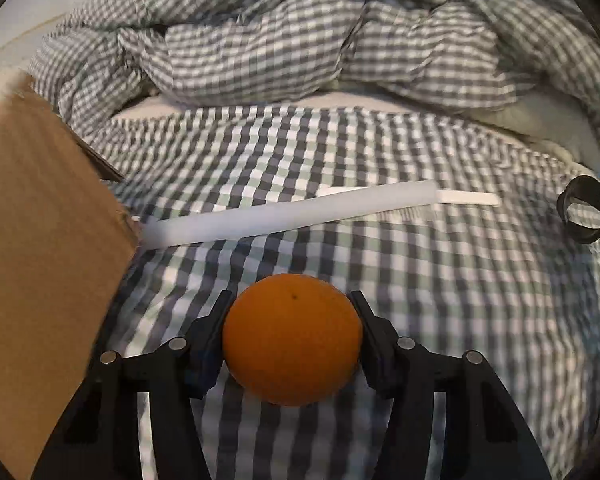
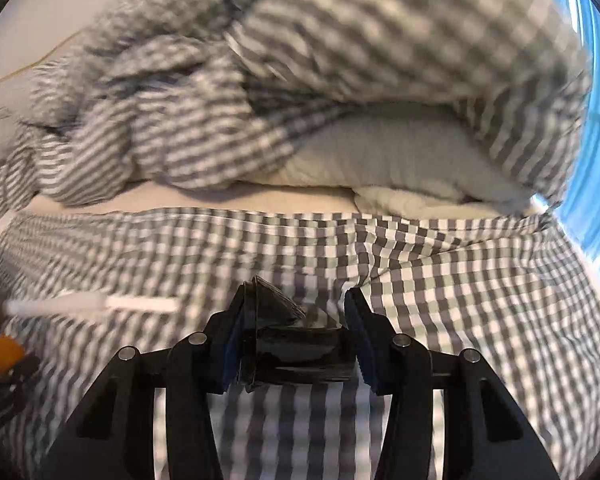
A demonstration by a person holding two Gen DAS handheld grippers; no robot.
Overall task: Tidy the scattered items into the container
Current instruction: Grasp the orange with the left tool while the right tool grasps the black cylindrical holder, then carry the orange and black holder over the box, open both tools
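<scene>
Clamping an orange (image 1: 292, 340), the left hand-held gripper (image 1: 290, 312) has both pads pressed on the fruit's sides, jaws set wide to span it. The orange sits above the checked bed sheet (image 1: 420, 280); whether it touches the sheet cannot be told. The right hand-held gripper (image 2: 296, 308) pinches a black tape roll (image 2: 296, 352) lying sideways between its pads, left pad against one flat face, right pad at the other end.

Only the left wrist view shows the cardboard box (image 1: 40, 260), which fills the left edge just beside the left hand-held gripper, a flap corner jutting toward the sheet. It also shows the white tube (image 1: 292, 212) lying across the sheet beyond the orange, its left end touching or nearly touching the box, a thin white strip (image 1: 468, 199) sticking out of its right end. The right wrist view alone shows a pale pillow (image 2: 400, 160) under the bunched duvet (image 2: 340, 60) and a blue strip at the right edge; it catches the tube blurred at the left, and the orange at the far left edge.

Between orange and tube lies open sheet. The duvet heaps along the far side, well apart from both hand-held grippers.
</scene>
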